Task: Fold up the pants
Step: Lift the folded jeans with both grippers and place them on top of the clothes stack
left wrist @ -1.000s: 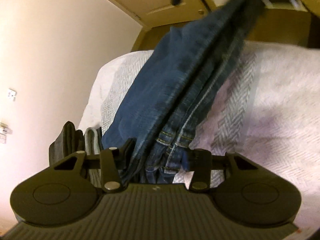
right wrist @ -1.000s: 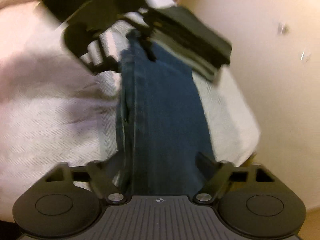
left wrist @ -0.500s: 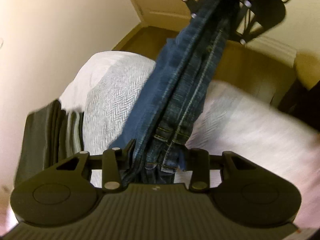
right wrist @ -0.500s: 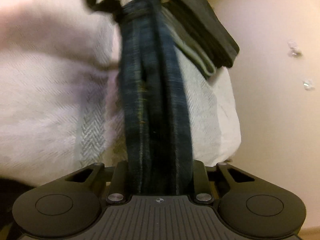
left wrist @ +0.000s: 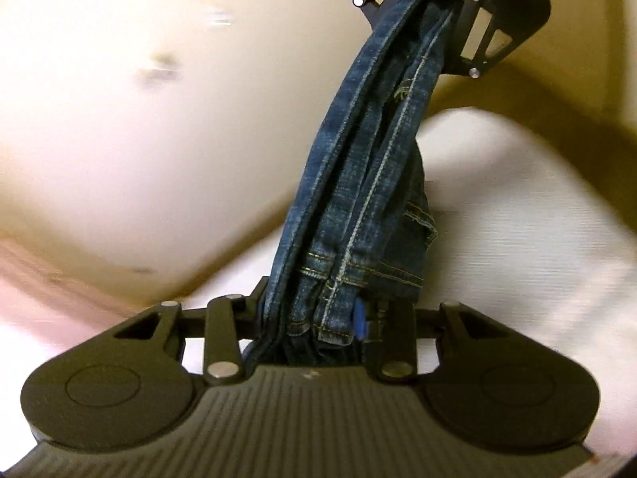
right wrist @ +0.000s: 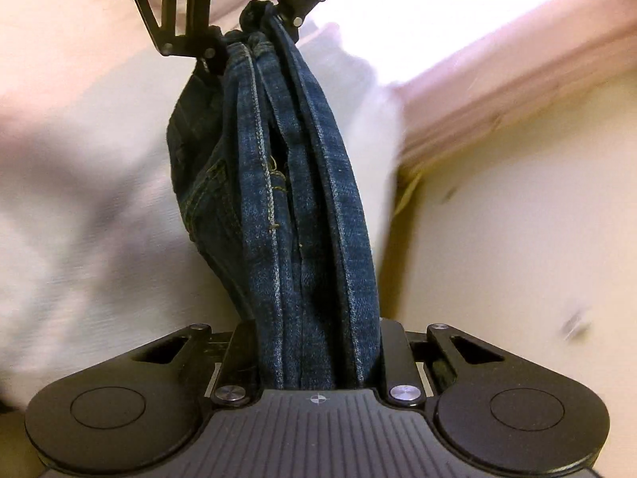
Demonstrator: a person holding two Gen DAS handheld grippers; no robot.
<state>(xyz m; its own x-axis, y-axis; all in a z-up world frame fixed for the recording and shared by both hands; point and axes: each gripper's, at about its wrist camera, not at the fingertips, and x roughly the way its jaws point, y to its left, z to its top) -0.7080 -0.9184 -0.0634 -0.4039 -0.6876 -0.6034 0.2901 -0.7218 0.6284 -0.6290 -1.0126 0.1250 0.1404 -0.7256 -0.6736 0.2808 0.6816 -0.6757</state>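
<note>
The bed (left wrist: pixel 517 215) with its pale cover sits blurred below. The jeans (left wrist: pixel 358 183) are off it, strung in the air as a bunched band between both tools. The left gripper (left wrist: pixel 318 318) is clamped on the hem end. The right gripper (right wrist: pixel 318 350) is closing, with thick denim pinched between its jaws. I'd keep both ends level and taut so the layers stay stacked, then lower the sagging middle onto the bed first.

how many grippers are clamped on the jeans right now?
2. The left gripper is shut on the hem end of the jeans; the right gripper, its jaws closing, pinches the bunched denim at the other end. No other gripper visible.
</note>
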